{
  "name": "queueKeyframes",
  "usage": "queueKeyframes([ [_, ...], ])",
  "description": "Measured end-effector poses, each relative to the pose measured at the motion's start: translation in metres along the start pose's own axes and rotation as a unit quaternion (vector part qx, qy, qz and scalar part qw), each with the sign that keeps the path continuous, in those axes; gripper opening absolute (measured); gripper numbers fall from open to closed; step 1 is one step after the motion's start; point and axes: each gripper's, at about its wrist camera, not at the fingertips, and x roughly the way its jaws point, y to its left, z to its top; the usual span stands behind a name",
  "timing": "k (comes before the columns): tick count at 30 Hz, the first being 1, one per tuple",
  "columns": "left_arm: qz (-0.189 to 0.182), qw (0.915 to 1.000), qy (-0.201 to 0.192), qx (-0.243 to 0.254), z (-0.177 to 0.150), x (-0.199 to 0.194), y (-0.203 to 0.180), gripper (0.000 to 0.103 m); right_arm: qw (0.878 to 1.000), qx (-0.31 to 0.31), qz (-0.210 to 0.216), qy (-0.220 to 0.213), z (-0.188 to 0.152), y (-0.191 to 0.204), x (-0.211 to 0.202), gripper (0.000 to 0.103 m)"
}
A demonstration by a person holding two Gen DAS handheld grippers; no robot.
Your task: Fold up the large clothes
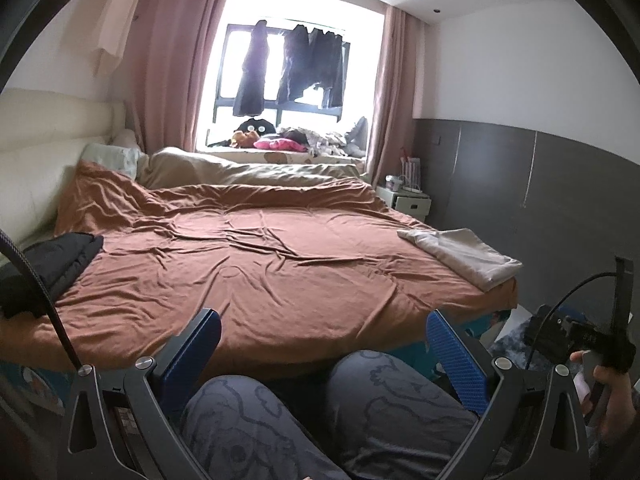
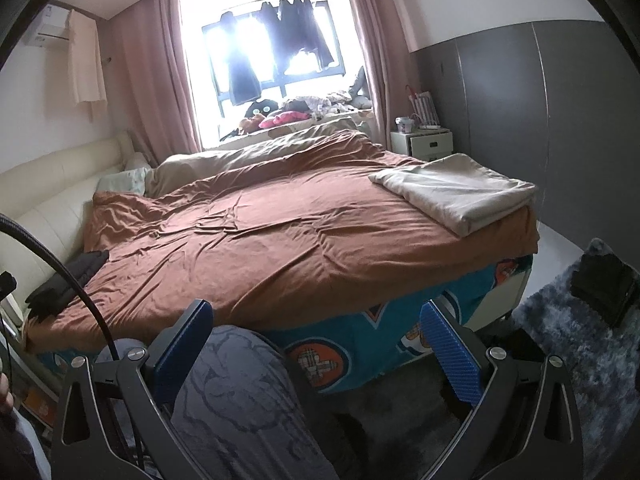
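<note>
1. Presently both claws stand with their blue ribbed pads wide apart and nothing between them: the left claw and the right claw are held low over the person's knees in grey patterned trousers, short of the bed's near edge.
2. Candidate garment: a black quilted padded jacket, loosely bundled and seemingly unfolded, lies at the near left corner of the bed, against the cream padded headboard. Its long axis appears to run from the near edge away toward the headboard.
3. Governing relation: the jacket lies forward and well to the left of both claws. The left claw is judged the nearer; the right would have to cross the bed to reach it.
4. A beige cloth, folded into a flat rectangle, lies at the far right corner, nearer the right claw; it looks finished.
5. Surface: a rust-brown bedcover, soft and creased, bare across the middle, which offers room for spreading.
6. Materials: the jacket looks puffy and slippery, likely to slump when lifted; the beige cloth looks thin and limp.
7. Judgement: the fold has not begun.
</note>
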Motion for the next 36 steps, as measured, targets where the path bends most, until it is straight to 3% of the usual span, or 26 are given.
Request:
queueKeyframes([
  [36,0.002,1.0,-0.007,0.0,-0.0043,-0.0101,-0.0056,0.103,1.0,-0.01,0.001,-0.001,0.0044,-0.0089,-0.0016,0.103],
])
